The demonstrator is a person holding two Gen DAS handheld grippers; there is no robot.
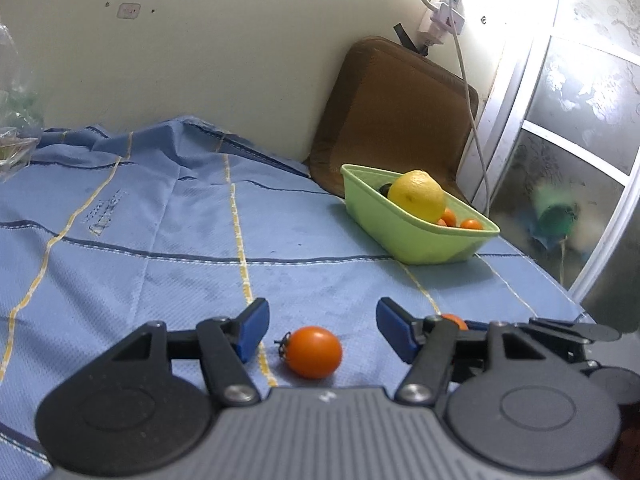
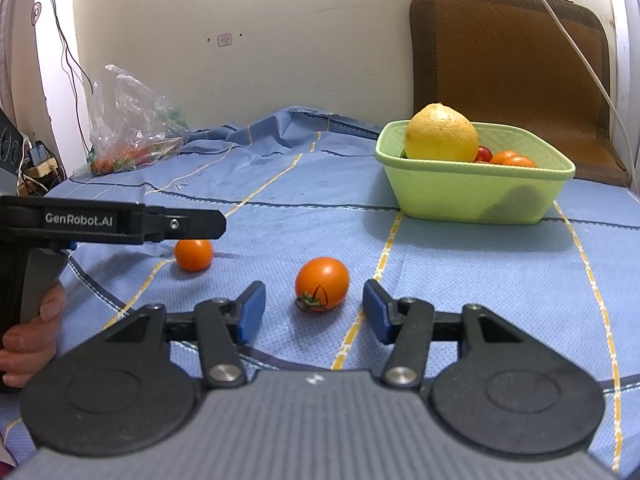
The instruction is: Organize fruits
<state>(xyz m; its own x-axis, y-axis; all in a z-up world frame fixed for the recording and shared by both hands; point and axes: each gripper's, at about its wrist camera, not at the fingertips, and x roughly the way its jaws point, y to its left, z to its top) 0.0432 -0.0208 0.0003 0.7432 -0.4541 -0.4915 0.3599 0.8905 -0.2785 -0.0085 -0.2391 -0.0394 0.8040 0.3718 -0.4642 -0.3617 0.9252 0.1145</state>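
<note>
on blue cloth (image 2: pixel 460 280) | both tongs released, each straddling a tomato | bag (image 2: pixel 132 120) only right view

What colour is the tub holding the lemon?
Light green tub, plain and unpatterned; the right wrist view shows it best.

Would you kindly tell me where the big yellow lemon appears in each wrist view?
Left wrist view: the lemon sits right of centre, in the green basket.
Right wrist view: the lemon sits upper right, at the basket's left end.
Shared landmark: the brown cushion behind the basket.
</note>
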